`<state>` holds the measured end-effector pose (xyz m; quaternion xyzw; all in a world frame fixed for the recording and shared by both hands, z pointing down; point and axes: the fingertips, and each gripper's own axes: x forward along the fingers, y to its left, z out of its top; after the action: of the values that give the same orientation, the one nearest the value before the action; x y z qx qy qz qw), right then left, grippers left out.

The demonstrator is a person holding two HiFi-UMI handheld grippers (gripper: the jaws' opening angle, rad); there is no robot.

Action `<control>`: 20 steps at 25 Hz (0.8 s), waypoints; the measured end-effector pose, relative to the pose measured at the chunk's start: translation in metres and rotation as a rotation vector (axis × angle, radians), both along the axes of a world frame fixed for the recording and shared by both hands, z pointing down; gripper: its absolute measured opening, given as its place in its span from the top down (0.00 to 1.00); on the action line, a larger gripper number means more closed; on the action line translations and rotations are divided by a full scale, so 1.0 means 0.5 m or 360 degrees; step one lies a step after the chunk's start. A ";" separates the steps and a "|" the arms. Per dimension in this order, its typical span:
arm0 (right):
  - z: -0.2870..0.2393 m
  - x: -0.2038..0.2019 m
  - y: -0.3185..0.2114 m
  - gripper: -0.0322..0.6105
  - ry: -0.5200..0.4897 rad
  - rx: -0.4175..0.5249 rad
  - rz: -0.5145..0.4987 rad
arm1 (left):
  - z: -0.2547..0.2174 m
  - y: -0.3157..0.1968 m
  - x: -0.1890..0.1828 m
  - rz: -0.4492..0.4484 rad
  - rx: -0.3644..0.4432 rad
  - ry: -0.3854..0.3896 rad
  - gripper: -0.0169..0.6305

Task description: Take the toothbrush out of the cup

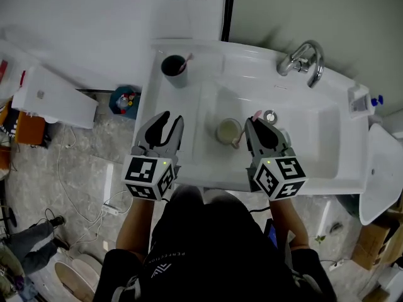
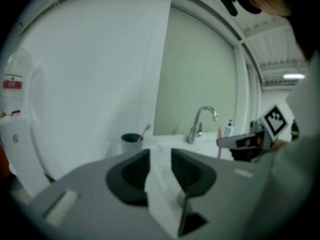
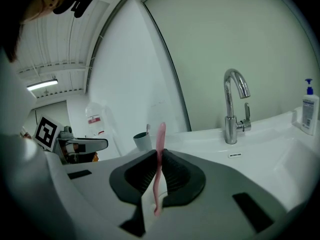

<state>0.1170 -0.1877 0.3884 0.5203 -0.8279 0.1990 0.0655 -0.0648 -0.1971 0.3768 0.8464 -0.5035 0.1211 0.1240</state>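
A pale cup (image 1: pixel 228 131) stands in the white sink basin (image 1: pixel 315 137). My right gripper (image 1: pixel 257 126) hovers just right of it, shut on a pink toothbrush (image 1: pixel 237 142) whose lower end hangs by the cup's rim; I cannot tell if it is still inside. In the right gripper view the toothbrush (image 3: pixel 160 149) stands upright, pinched between the dark pads of that gripper (image 3: pixel 159 156). My left gripper (image 1: pixel 170 121) is over the sink's left ledge, open, with nothing between its pads (image 2: pixel 186 171).
A dark cup (image 1: pixel 174 68) with another toothbrush (image 1: pixel 186 60) stands at the sink's back left corner. The chrome faucet (image 1: pixel 302 60) is at the back right, with a soap bottle (image 3: pixel 310 106) beyond it. A white box (image 1: pixel 53 96) and cables lie on the floor at left.
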 end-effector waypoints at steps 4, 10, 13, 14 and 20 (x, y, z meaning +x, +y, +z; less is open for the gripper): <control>-0.009 -0.006 -0.007 0.91 -0.0017 -0.0001 0.0034 | -0.014 -0.030 -0.002 0.0066 0.0036 -0.0072 0.77; -0.017 -0.015 -0.022 0.90 -0.0031 -0.0006 0.0082 | -0.033 -0.089 -0.005 0.0161 0.0108 -0.0219 0.77; -0.018 -0.020 -0.029 0.91 -0.0032 -0.0011 0.0110 | -0.033 -0.118 -0.005 0.0217 0.0128 -0.0309 0.77; -0.017 -0.022 -0.032 0.90 -0.0032 -0.0014 0.0121 | -0.032 -0.128 -0.002 0.0242 0.0125 -0.0337 0.77; -0.006 -0.040 -0.062 0.90 -0.0023 -0.0045 0.0166 | -0.015 -0.183 0.014 0.0412 0.0089 -0.0447 0.77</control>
<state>0.0969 -0.2189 0.3853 0.5603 -0.7972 0.2175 0.0563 -0.0579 -0.2884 0.3691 0.8820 -0.4060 0.2389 0.0124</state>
